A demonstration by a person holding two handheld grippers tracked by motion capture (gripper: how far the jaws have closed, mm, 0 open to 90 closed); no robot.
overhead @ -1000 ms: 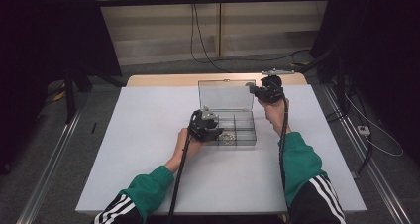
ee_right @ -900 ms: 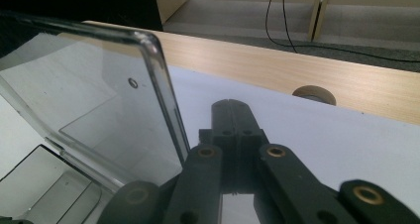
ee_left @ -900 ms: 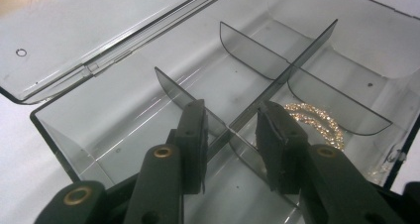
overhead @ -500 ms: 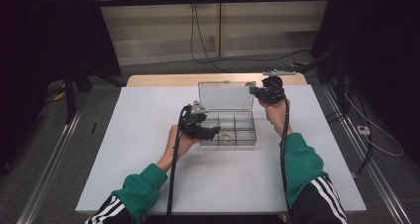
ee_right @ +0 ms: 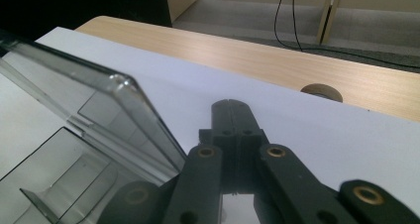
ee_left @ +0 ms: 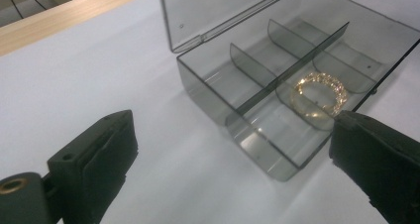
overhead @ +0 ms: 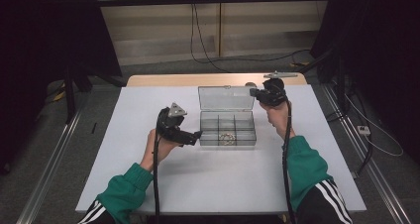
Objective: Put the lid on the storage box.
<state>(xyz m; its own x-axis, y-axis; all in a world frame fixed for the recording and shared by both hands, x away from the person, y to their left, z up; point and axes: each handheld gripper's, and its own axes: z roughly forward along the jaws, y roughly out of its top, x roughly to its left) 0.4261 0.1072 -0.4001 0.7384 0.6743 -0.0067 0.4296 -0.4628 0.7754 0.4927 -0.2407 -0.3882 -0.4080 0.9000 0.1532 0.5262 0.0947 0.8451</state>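
Table: we see a white top (overhead: 213,184) with a strip of light wood (overhead: 163,80) at its far edge.
Hole: a small round one (ee_right: 321,91) in the wood.
Floor: grey, with black wires (overhead: 233,60) lying on it.
Rails: long metal ones (overhead: 49,159) beside the table.

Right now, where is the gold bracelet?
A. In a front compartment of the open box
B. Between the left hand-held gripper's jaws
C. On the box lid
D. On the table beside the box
A: the bracelet lies in a front compartment of the box, clear of the open jaws.
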